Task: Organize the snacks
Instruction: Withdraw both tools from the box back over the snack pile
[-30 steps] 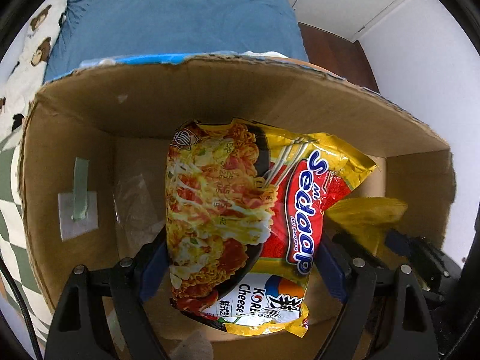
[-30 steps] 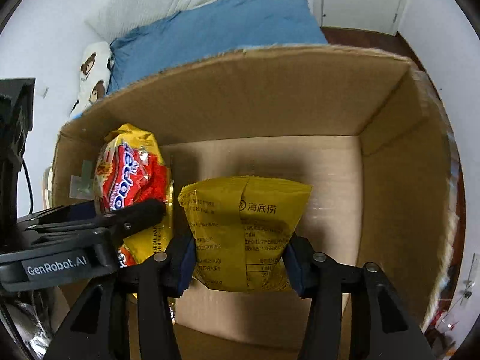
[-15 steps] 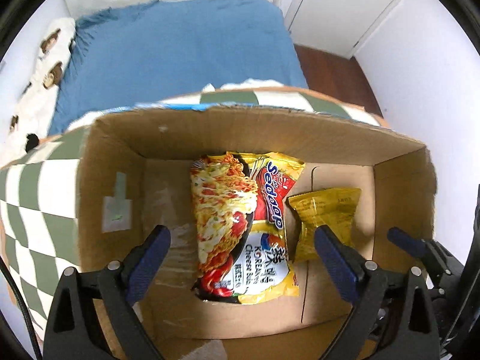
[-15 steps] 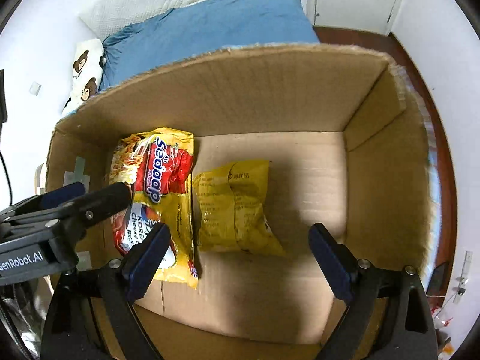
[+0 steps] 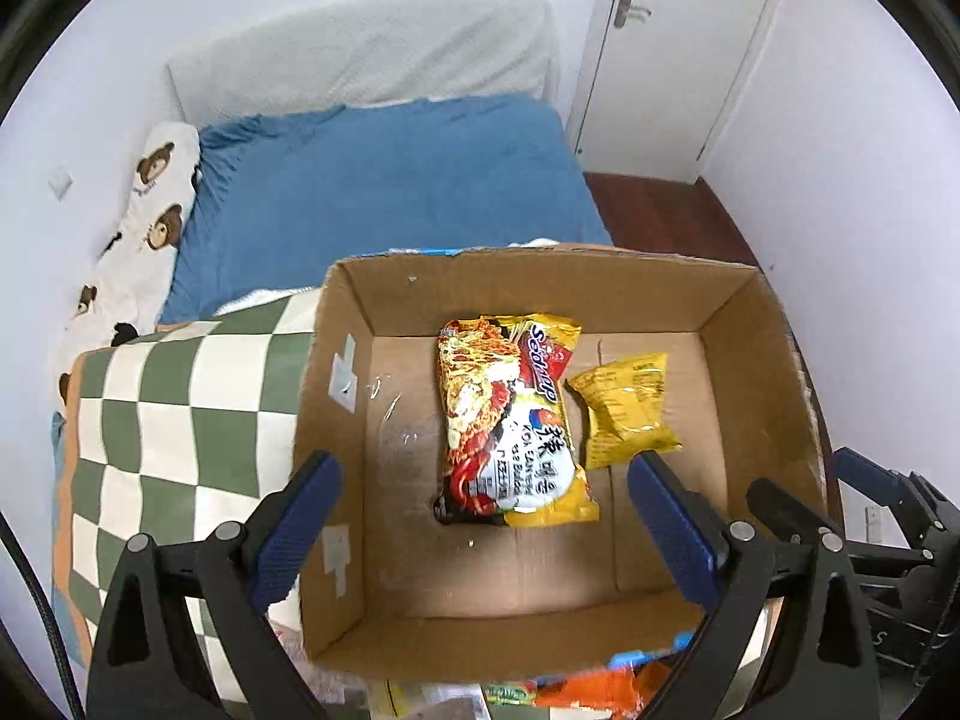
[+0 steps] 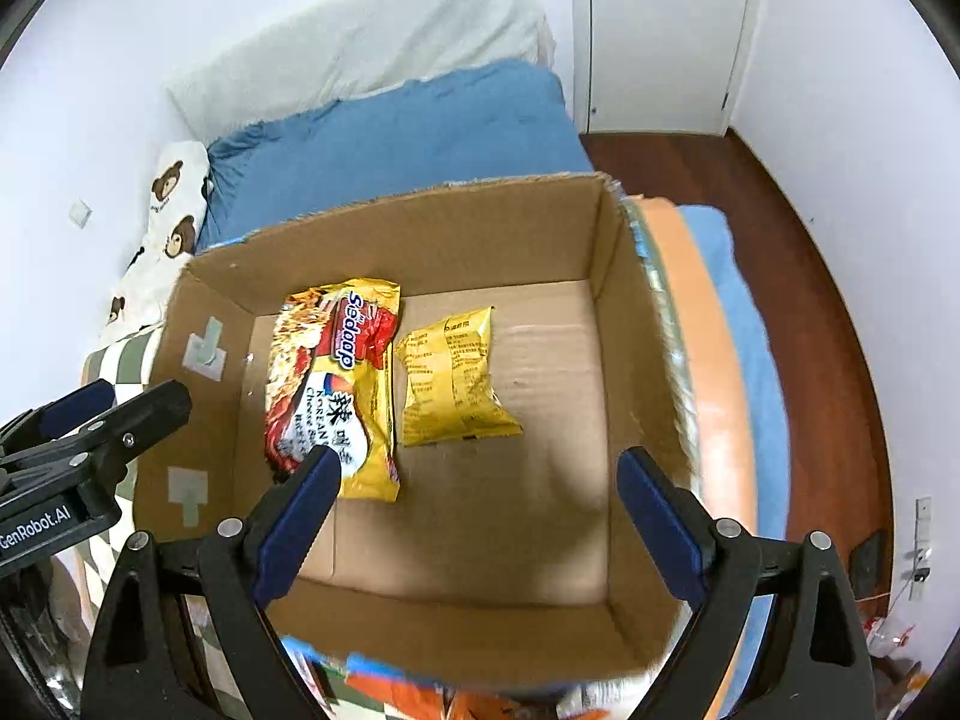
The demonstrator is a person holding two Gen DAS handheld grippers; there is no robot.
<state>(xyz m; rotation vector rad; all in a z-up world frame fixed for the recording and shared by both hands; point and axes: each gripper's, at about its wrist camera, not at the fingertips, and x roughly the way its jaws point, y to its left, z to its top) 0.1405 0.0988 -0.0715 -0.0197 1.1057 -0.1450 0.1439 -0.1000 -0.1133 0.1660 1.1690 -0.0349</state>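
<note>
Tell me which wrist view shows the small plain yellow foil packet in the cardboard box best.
The right wrist view: the small plain yellow foil packet lies near the middle, fully unobstructed, its printed text facing the camera. In the left wrist view the packet appears off to the right, more foreshortened, beside the large yellow-and-red noodle packet.

Both wrist cameras look steeply down, from close above, into one shared cardboard box [image 5: 744, 312] [image 6: 420, 240].

"Sedaap" on noodle packet [image 6: 336, 384], "GenRobot.AI" on left hand-held gripper [image 6: 90, 414]
</note>
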